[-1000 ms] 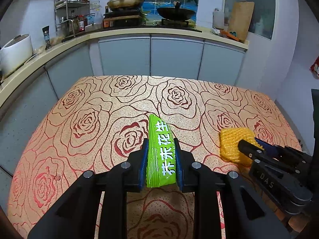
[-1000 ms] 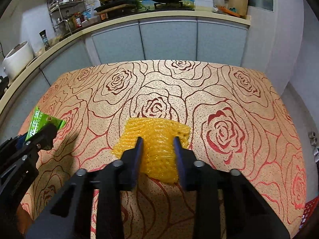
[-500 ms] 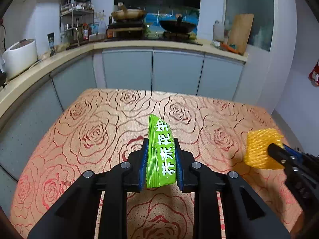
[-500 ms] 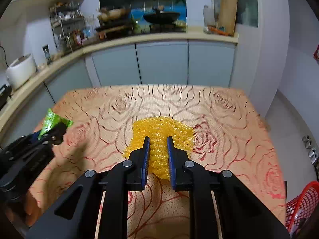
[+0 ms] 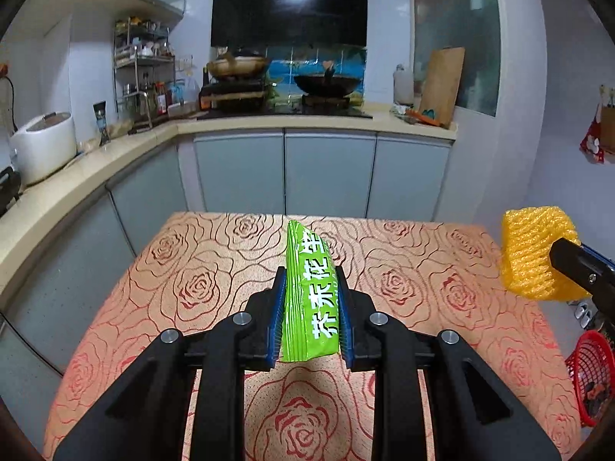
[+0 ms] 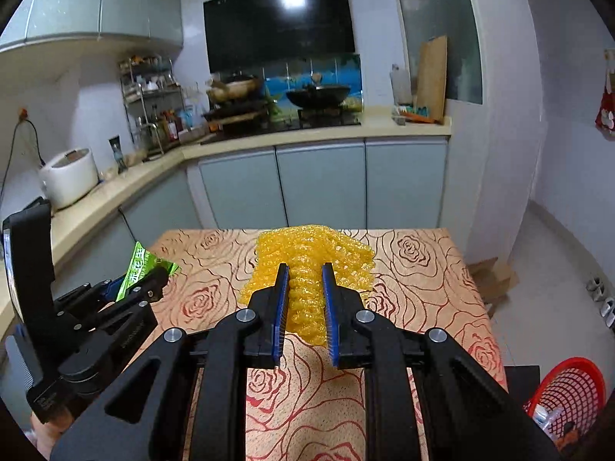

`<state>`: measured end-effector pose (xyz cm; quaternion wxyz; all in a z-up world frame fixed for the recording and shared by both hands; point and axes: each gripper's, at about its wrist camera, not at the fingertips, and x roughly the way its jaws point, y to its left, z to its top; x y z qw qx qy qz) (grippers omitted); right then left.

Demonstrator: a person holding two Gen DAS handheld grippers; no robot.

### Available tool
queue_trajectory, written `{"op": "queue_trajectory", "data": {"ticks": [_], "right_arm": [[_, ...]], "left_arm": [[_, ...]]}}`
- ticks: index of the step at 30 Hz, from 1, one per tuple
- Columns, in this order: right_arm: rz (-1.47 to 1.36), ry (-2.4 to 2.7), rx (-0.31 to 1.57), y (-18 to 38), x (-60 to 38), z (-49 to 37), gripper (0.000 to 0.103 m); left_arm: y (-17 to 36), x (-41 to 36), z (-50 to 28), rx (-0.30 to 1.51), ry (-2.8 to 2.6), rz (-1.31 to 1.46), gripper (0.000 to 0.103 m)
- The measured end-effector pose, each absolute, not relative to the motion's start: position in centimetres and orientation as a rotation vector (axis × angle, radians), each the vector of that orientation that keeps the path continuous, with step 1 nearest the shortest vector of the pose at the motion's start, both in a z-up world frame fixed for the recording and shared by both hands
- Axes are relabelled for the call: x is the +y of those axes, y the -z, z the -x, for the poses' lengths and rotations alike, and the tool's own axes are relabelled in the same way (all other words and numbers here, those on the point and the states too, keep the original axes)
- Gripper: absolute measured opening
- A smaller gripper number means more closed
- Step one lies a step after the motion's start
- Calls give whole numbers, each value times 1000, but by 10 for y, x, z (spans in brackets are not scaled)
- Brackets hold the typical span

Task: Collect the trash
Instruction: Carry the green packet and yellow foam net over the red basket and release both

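While both grippers hang above the table (image 5: 200, 269), each has a piece of trash in its bite. Over on the left, the left gripper (image 5: 310, 299) has its jaws drawn in narrow on a green packet (image 5: 309, 292), pinched flat-side to the blue pads and standing on edge, clear of the cloth. The lower half sits between the pads; the upper half pokes out forward, unsupported. That packet looks slick and thin, so a quick swing could let it slide out downward, and it would land back on the table or on the floor.

Moving right, the right gripper (image 6: 303, 299) has its jaws squeezed close on a yellow foam net (image 6: 311, 265), which bunches up between the pads and fans out wide beyond them. Only a narrow strip of the mesh is caught. Soft, springy stuff like that can creep out of a pinch, or snag on the table edge if carried low.

Far right, down on the floor past the table corner, sits the red basket (image 6: 569, 395), some trash already in it. That is the likely target. Both hands heading for one small basket could collide, and a release from this high could send the light net drifting wide of the rim.
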<state>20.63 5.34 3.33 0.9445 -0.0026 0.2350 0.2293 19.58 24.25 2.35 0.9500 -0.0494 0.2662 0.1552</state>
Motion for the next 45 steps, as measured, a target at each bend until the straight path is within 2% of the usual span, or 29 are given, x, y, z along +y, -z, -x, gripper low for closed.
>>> {"op": "queue_trajectory", "data": {"ticks": [9,21,35,45], "right_arm": [[-37,-426,432,-49,16,-180,17],[-99,-271,387,-58,-73,-155,17],[-148,-59,378,-49,-174,-130,17],[-171,82,425,-25,-234,-114,17]], "left_arm": [[-52,203,-174,482,-264,57,22],[-68,113,-171,441,-93,-16,22],[-57,0,-181,450,131,-85,22],[-26,-83,-201,545,359,-95,22]]}}
